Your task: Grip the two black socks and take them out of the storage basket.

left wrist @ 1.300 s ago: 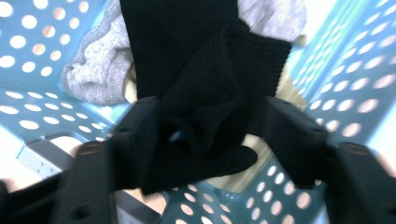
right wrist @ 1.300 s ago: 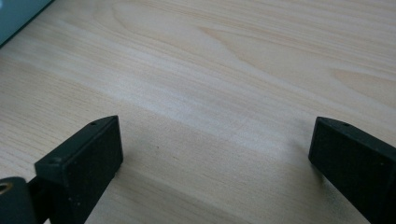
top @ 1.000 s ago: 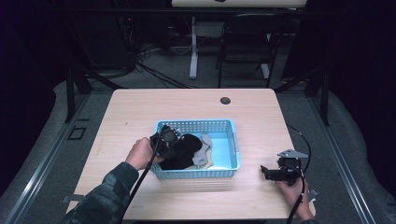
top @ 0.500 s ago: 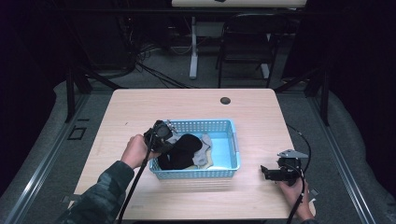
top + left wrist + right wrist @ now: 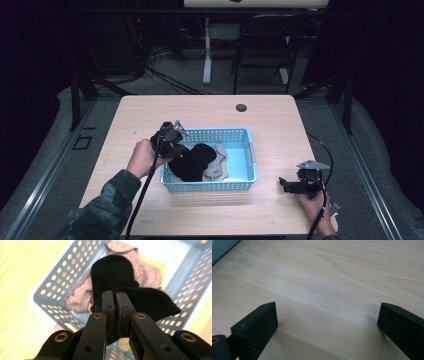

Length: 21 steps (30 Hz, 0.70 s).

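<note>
Blue perforated basket [image 5: 248, 152] at frame centre on wooden bench [image 5: 210, 107], holding grey socks [image 5: 216, 161]; black sock [image 5: 147, 300] pinched over it in closed left tool [image 5: 114, 293]; right tool [image 5: 327, 320] gaping, lower right.

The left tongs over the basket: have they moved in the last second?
Yes. The left tongs, shut on a black sock, have drawn back from inside the blue basket to its left rim, lifting the sock.
</note>
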Each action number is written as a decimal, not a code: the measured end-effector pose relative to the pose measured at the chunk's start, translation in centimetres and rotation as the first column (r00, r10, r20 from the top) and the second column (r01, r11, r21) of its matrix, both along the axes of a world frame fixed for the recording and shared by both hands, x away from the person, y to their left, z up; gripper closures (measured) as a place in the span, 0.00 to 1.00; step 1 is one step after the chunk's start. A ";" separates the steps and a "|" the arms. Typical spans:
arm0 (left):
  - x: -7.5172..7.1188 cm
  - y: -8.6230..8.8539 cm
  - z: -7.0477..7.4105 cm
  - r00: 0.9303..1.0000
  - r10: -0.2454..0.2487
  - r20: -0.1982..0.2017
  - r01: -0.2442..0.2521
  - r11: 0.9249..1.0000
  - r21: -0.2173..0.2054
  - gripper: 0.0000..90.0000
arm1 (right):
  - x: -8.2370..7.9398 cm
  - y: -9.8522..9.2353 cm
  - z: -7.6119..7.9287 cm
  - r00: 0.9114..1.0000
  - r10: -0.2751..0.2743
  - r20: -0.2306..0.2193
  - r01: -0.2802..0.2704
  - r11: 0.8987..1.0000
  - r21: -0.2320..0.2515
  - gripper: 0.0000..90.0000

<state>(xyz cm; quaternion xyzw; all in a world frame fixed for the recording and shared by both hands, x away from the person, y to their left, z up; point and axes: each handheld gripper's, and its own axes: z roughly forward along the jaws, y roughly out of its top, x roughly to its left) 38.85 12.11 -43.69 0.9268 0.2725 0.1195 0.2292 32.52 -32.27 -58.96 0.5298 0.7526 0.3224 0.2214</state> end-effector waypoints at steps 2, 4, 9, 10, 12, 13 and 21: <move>0.0 0.1 0.5 1.000 -0.009 0.000 0.009 1.000 -0.013 0.96 | 0.0 0.0 0.0 1.000 -0.001 -0.001 0.001 1.000 0.000 0.03; -0.1 0.2 0.9 1.000 -0.011 0.007 0.011 1.000 -0.018 0.96 | 0.0 0.0 0.0 1.000 -0.001 0.000 0.001 1.000 0.000 0.03; -0.3 0.3 2.3 0.999 -0.021 0.029 0.022 0.999 -0.034 0.96 | 0.0 0.0 0.0 1.000 0.000 0.000 0.000 1.000 0.000 0.03; -0.3 0.2 2.5 0.999 -0.020 0.033 0.021 0.999 -0.037 0.96 | 0.0 0.0 0.0 1.000 -0.001 0.000 0.001 1.000 0.000 0.03; -0.3 0.2 3.1 0.999 -0.028 0.035 0.029 0.999 -0.038 0.96 | 0.0 0.0 0.0 1.000 -0.001 -0.001 0.001 1.000 0.001 0.03; -0.3 0.2 3.5 0.999 -0.027 0.042 0.029 0.999 -0.041 0.96 | 0.0 0.0 0.0 1.000 -0.001 -0.001 0.001 1.000 0.000 0.03; -0.5 0.2 5.4 0.997 -0.037 0.068 0.040 0.998 -0.051 0.96 | 0.0 0.0 0.0 1.000 -0.001 0.000 0.001 1.000 0.000 0.03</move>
